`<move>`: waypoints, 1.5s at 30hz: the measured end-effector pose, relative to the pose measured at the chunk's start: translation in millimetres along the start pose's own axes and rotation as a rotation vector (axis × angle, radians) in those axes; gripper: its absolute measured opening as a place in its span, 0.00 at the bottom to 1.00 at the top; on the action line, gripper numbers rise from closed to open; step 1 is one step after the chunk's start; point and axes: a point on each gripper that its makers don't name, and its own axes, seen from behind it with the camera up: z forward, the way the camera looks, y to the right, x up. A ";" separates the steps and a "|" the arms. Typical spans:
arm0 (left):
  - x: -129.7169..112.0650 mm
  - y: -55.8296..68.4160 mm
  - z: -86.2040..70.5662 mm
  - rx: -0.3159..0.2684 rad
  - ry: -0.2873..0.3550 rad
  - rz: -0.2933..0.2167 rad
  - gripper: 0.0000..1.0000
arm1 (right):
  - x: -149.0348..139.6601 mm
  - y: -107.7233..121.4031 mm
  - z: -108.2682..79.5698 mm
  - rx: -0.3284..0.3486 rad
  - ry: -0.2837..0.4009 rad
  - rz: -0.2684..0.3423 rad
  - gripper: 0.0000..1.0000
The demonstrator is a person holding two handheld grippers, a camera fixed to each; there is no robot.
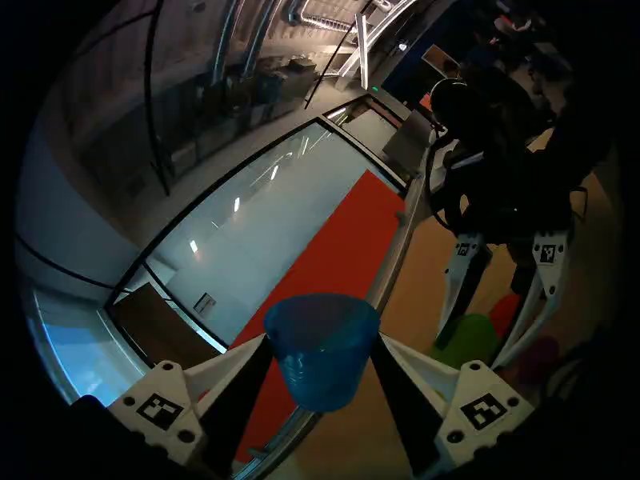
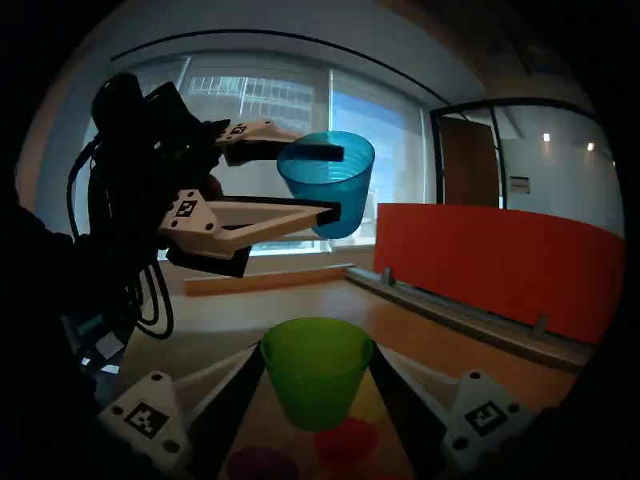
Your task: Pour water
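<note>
My left gripper [image 1: 320,346] is shut on a translucent blue cup [image 1: 320,364], one finger on each side of it. In the right gripper view that cup [image 2: 328,182] hangs high in the air, roughly upright, clamped by the left gripper [image 2: 338,181]. My right gripper [image 2: 318,358] is shut on a green cup [image 2: 318,380], held low over the wooden table [image 2: 400,320] with its mouth up. The blue cup sits above and beyond the green one. The left gripper view shows the right gripper [image 1: 474,352] around the green cup [image 1: 472,336]. I cannot see water in either cup.
A red partition panel [image 2: 496,256] runs along the table's far right edge. Red [image 2: 346,440], purple [image 2: 260,464] and yellow [image 2: 370,404] round things lie on the table under the green cup. Large windows stand behind. A person's dark sleeve and cables [image 2: 128,240] fill the left.
</note>
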 end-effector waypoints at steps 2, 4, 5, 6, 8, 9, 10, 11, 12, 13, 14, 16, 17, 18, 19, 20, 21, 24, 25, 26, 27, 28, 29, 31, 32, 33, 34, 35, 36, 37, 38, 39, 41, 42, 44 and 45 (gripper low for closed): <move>1.0 -0.7 1.2 0.002 0.001 0.012 0.84 | 0.7 -0.5 0.4 0.001 0.001 0.001 0.93; 1.9 -2.1 1.8 0.006 0.002 0.025 0.84 | 1.2 -0.5 0.4 0.001 0.001 0.000 0.93; 2.3 -2.9 2.0 0.008 0.002 0.031 0.84 | 1.4 -0.3 0.4 0.000 0.001 -0.001 0.93; 2.7 -3.3 2.1 0.009 0.003 0.037 0.84 | 1.6 -0.1 0.4 0.000 0.001 -0.001 0.93; 3.4 -3.0 2.1 0.010 0.004 0.050 0.84 | 2.0 0.9 0.4 -0.002 0.002 -0.001 0.93; 3.7 -2.5 2.1 0.009 0.004 0.056 0.84 | 2.2 1.4 0.4 -0.002 0.002 -0.001 0.93; 4.0 -1.4 2.1 0.007 0.005 0.062 0.84 | 2.6 1.9 0.2 -0.003 0.004 -0.001 0.93; 4.3 -0.5 2.1 0.006 0.005 0.068 0.84 | 3.0 2.3 0.1 -0.004 0.005 0.000 0.93; 4.4 0.4 2.1 0.004 0.006 0.074 0.84 | 3.3 2.7 0.0 -0.004 0.006 0.000 0.93; 4.3 1.2 2.1 0.003 0.006 0.081 0.84 | 3.5 3.2 -0.2 -0.005 0.007 0.001 0.93; 4.3 1.9 2.1 0.002 0.006 0.086 0.84 | 3.6 3.5 -0.3 -0.005 0.008 0.001 0.93; 3.9 2.5 2.2 0.002 0.004 0.099 0.84 | 3.9 3.9 -0.6 -0.005 0.008 0.001 0.93; 3.6 2.6 2.3 0.003 0.003 0.105 0.84 | 4.0 4.0 -0.8 -0.005 0.008 0.001 0.93; 3.5 2.6 2.5 0.004 0.002 0.110 0.84 | 4.2 4.0 -0.9 -0.004 0.008 0.001 0.93; 3.5 2.5 2.7 0.005 0.001 0.116 0.84 | 4.6 3.9 -1.1 -0.004 0.008 0.001 0.93; 3.5 2.4 2.9 0.006 0.001 0.122 0.84 | 5.0 3.9 -1.2 -0.004 0.008 0.002 0.93; 3.4 2.1 3.1 0.008 0.000 0.126 0.84 | 5.3 3.8 -1.4 -0.003 0.009 0.002 0.93; 2.8 0.8 3.7 0.014 -0.004 0.134 0.84 | 5.8 3.6 -2.3 -0.003 0.008 0.000 0.93; 2.6 0.1 3.8 0.016 -0.005 0.134 0.84 | 5.8 3.5 -2.4 -0.003 0.008 -0.001 0.93; 2.4 -0.4 3.8 0.017 -0.005 0.135 0.84 | 5.7 3.4 -2.5 -0.003 0.007 -0.001 0.93; 2.3 -1.0 3.9 0.018 -0.006 0.136 0.84 | 5.7 3.3 -2.5 -0.003 0.007 -0.001 0.93; 2.2 -1.6 4.0 0.020 -0.006 0.138 0.84 | 5.8 3.3 -2.6 -0.002 0.007 -0.001 0.93; 2.2 -2.2 4.0 0.021 -0.006 0.139 0.84 | 5.9 3.2 -2.7 -0.001 0.007 -0.001 0.93; 2.2 -3.0 4.2 0.023 -0.006 0.144 0.84 | 6.1 3.4 -2.8 -0.001 0.007 -0.001 0.93; 2.3 -3.3 4.3 0.024 -0.006 0.146 0.84 | 6.2 3.5 -2.9 -0.001 0.007 -0.001 0.93; 2.4 -3.5 4.3 0.024 -0.006 0.149 0.84 | 6.1 3.7 -2.9 -0.001 0.007 -0.001 0.93; 2.4 -3.7 4.4 0.025 -0.006 0.152 0.84 | 5.9 4.0 -2.9 -0.002 0.008 -0.001 0.93; 2.5 -3.9 4.5 0.026 -0.006 0.155 0.84 | 5.7 4.3 -2.9 -0.002 0.008 -0.001 0.93; 2.6 -4.0 4.5 0.026 -0.006 0.157 0.84 | 5.5 4.6 -3.0 -0.002 0.009 -0.001 0.93; 2.8 -3.9 4.5 0.027 -0.006 0.159 0.84 | 5.2 4.9 -3.0 -0.002 0.010 0.000 0.93; 3.0 -3.9 4.5 0.027 -0.005 0.161 0.84 | 4.9 5.1 -3.1 -0.002 0.011 0.000 0.93; 3.2 -3.8 4.4 0.027 -0.005 0.163 0.84 | 4.8 5.4 -3.1 -0.002 0.012 0.001 0.93; 3.9 -3.6 4.4 0.027 -0.004 0.165 0.84 | 4.7 6.0 -2.6 -0.002 0.013 0.004 0.93; 4.2 -3.6 4.5 0.027 -0.004 0.167 0.84 | 4.6 6.3 -2.4 -0.002 0.013 0.005 0.93; 5.0 -3.8 4.8 0.027 -0.003 0.171 0.84 | 4.3 7.3 -1.7 -0.003 0.013 0.005 0.93; 5.4 -3.9 5.0 0.027 -0.002 0.174 0.84 | 4.1 7.6 -1.5 -0.004 0.012 0.005 0.92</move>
